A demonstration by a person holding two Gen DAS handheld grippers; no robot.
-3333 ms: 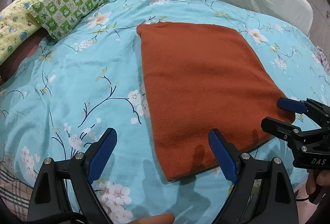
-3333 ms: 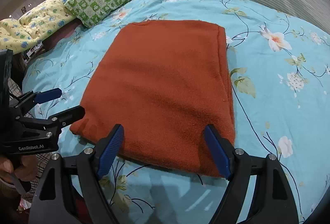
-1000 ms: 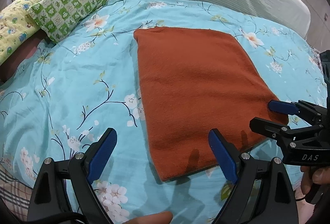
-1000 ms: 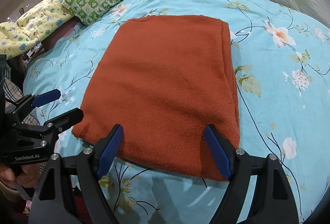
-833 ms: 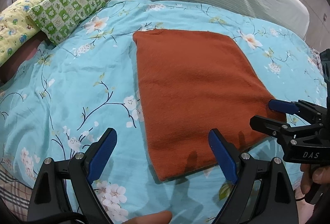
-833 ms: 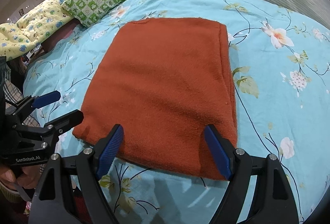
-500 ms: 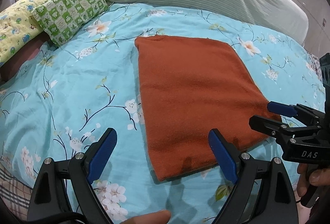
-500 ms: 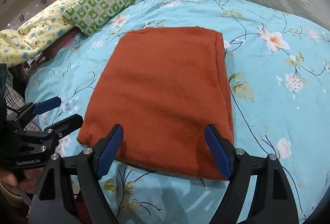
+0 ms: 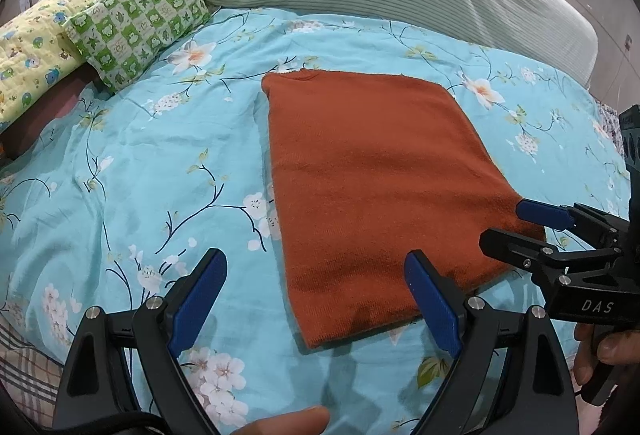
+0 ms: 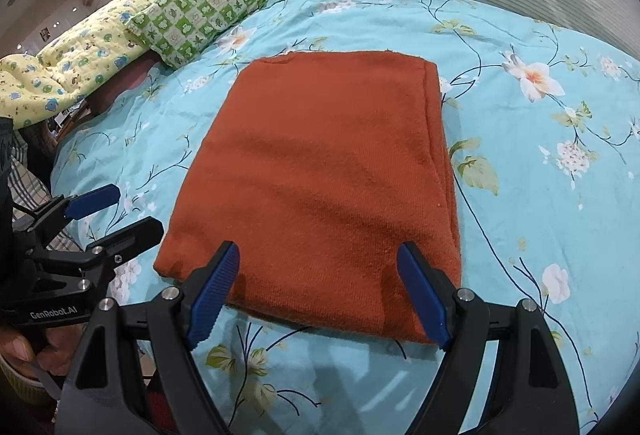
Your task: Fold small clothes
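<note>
Both tools gape empty: left tool (image 9: pixel 316 295), right tool (image 10: pixel 320 291); folded orange garment (image 10: pixel 320 179) flat, long axis running toward pillows

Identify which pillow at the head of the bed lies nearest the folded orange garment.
The green-and-white checked pillow; its corner reaches closest to the orange garment. The yellow cartoon-print pillow lies farther left, behind it.
</note>
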